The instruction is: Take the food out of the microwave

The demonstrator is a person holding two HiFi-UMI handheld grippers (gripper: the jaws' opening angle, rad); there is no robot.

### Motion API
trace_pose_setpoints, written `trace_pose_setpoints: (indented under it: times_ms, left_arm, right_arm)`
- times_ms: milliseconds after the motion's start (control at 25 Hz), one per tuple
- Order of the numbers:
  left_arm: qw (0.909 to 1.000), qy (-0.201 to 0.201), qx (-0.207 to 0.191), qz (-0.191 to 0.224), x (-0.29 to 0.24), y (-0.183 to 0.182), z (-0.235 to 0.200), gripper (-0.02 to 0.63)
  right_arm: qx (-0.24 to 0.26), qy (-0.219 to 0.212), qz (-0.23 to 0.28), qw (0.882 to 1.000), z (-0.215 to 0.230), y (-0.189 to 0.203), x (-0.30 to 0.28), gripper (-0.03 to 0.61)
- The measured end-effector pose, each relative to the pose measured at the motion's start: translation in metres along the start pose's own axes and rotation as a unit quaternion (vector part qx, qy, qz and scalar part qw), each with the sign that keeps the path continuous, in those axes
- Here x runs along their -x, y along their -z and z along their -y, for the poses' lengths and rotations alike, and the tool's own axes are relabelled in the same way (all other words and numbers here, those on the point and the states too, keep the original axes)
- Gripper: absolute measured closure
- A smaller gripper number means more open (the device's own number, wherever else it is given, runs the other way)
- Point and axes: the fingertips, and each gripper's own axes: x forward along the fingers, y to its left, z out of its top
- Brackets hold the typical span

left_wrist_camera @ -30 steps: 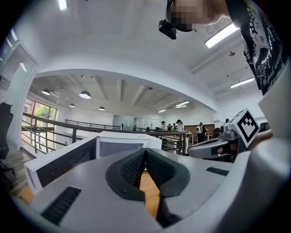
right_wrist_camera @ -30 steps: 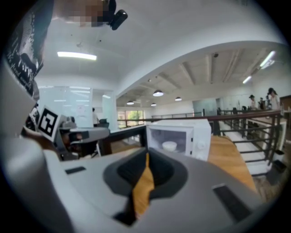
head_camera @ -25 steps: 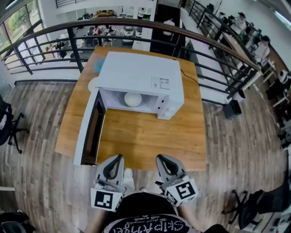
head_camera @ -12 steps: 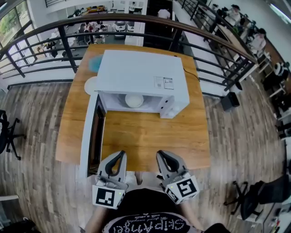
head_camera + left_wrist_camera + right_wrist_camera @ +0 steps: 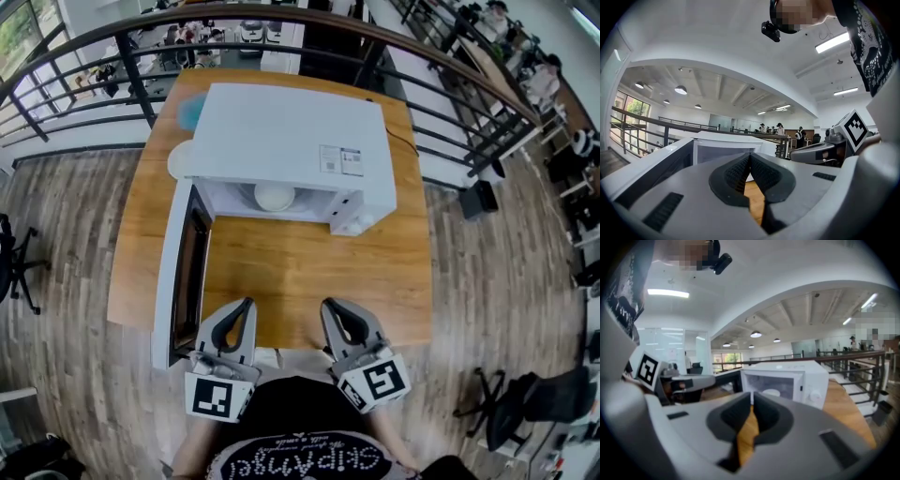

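Although the microwave stands with its door swung wide open to the left, the food, a pale round dish, sits inside its cavity, so nothing has been taken out yet. The left claw and right claw are both closed and empty at the near edge of the wooden surface, well apart from the oven. Reaching in, gripping and lifting out remain.

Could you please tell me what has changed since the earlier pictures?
Both the left gripper and right gripper have edged forward over the near edge of the table, toward the microwave. Nothing was grasped; both jaws stayed shut and empty. The door remains open, the white food inside.
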Motion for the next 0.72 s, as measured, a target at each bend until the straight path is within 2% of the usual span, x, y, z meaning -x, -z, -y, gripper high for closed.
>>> trace_pose_setpoints:
  times_ms: [320,720]
  left_arm:
    - [0.9993,-0.035,-0.001,0.008,-0.029,-0.013,0.004,0.58]
    - [0.9968,-0.077,-0.019,0.01,-0.056,-0.013,0.015,0.58]
  right_arm:
    - [0.011,-0.041,0.004,0.999,0.031,-0.015,-0.019,0.54]
    - [-0.003,-0.075,0.011,0.997,0.069,-0.013,-0.023,0.54]
